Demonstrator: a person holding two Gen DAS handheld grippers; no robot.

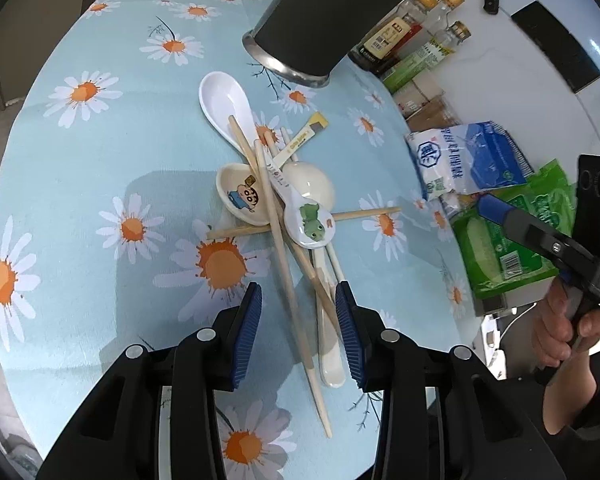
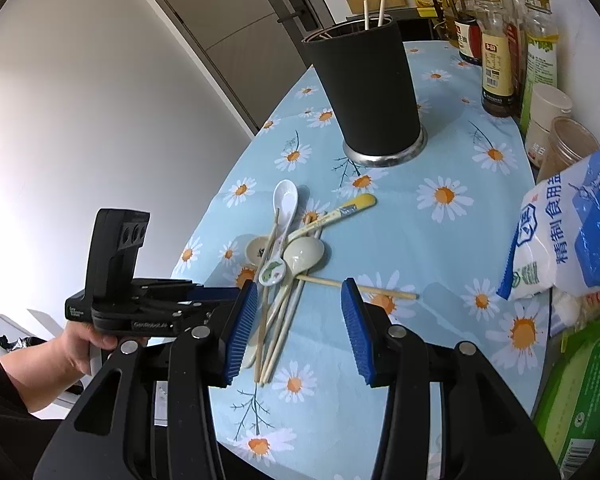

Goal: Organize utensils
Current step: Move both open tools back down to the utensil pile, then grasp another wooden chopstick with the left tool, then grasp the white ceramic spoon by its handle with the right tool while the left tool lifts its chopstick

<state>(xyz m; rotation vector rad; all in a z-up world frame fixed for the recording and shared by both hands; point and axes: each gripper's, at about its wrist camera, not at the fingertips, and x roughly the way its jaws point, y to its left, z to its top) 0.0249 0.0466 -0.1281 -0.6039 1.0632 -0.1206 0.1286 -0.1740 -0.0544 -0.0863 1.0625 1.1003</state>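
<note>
The left gripper (image 1: 299, 322) is held open directly over the near ends of the chopsticks (image 1: 284, 276), whose long axes run away toward the black holder (image 2: 366, 92) at the table's far edge. The right gripper (image 2: 300, 326), also open and empty, is held to the right of the pile, farther from those ends.

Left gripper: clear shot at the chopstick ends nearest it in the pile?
Probably yes. The left gripper is open and hangs over the chopsticks, with their near ends between its pads; only a white spoon handle lies alongside.
</note>
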